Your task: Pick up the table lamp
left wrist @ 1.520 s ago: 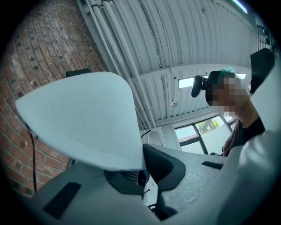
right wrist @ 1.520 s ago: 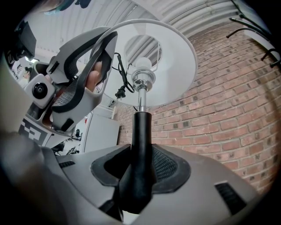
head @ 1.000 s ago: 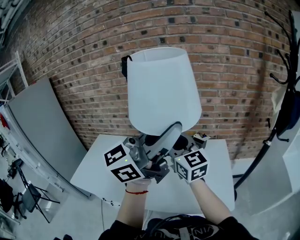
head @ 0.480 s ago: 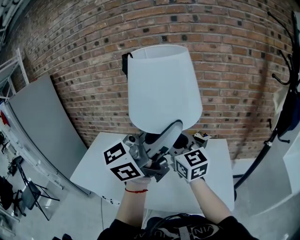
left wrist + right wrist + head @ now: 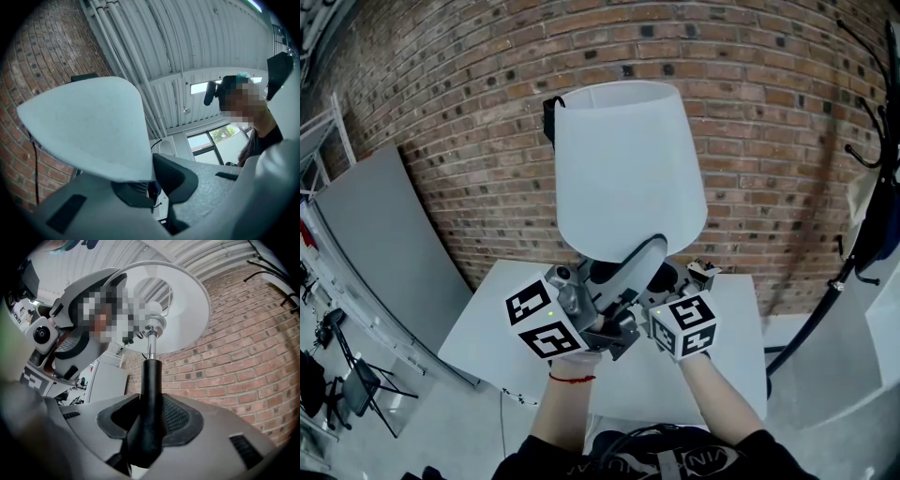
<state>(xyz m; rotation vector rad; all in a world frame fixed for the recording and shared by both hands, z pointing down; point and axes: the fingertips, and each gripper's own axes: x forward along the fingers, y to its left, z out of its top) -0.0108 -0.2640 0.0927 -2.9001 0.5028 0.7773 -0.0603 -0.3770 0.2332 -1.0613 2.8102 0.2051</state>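
My right gripper [image 5: 149, 418] was clamped on the black stem [image 5: 151, 380] of the table lamp [image 5: 628, 169], holding it up over the white table [image 5: 483, 328]. My left gripper [image 5: 157, 190] had its jaws together on nothing, just beneath the shade [image 5: 89, 126].

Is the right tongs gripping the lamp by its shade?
No, the right tongs are clamped on the black stem, below the shade.

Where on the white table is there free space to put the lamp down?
The table is bare left of the left gripper and right of the right gripper. The middle is crowded: both grippers and the lamp cover it from view.
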